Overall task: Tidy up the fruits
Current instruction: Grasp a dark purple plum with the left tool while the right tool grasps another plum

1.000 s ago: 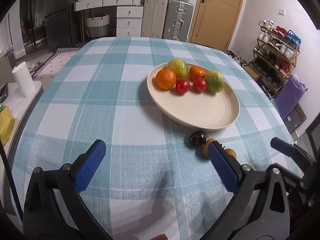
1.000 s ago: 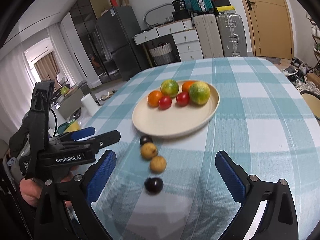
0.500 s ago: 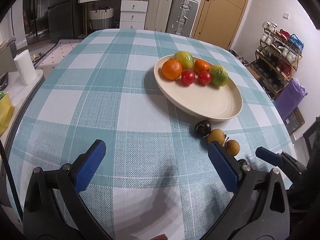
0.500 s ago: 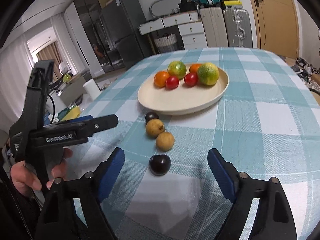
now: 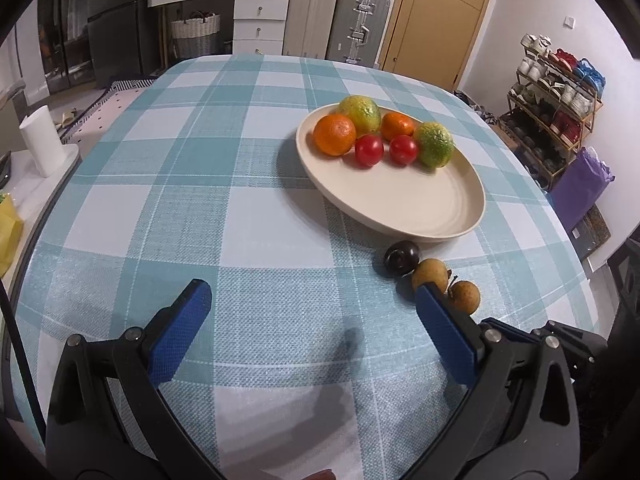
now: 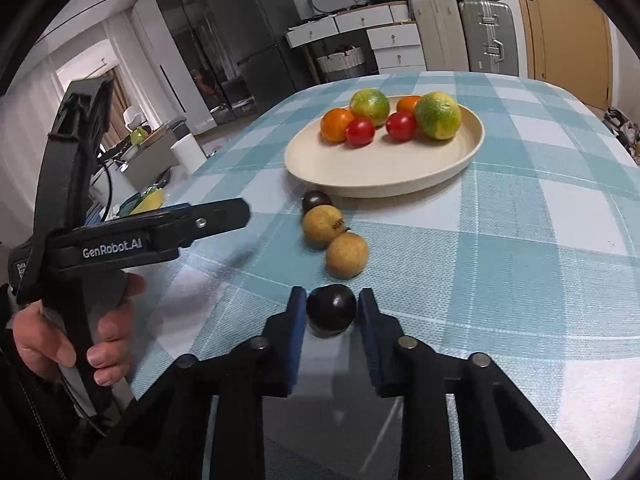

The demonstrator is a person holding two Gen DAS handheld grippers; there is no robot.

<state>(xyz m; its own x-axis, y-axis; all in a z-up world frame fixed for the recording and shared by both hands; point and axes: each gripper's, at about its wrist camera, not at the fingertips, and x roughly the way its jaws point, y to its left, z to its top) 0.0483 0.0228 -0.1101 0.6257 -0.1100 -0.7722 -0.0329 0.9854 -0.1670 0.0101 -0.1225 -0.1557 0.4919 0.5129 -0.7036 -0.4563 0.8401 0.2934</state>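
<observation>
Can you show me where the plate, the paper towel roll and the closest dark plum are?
plate [image 5: 404, 200]: left wrist view, bare middle.
paper towel roll [image 5: 42, 142]: left wrist view, side.
closest dark plum [image 6: 331, 310]: right wrist view, front.

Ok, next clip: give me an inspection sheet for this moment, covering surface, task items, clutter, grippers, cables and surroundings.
Surface: table under a teal-and-white checked cloth.
Task items: cream plate holding two oranges, two green-yellow citrus and two red tomatoes; on the cloth a row of far dark plum, two brown longans, and near dark plum.
Clutter: nothing seen.
Grippers: right gripper closed in around the near dark plum, contact uncertain; left gripper open, empty.
Cables: black cable behind the left gripper.
Surroundings: suitcases, drawers, door, shoe rack.
</observation>
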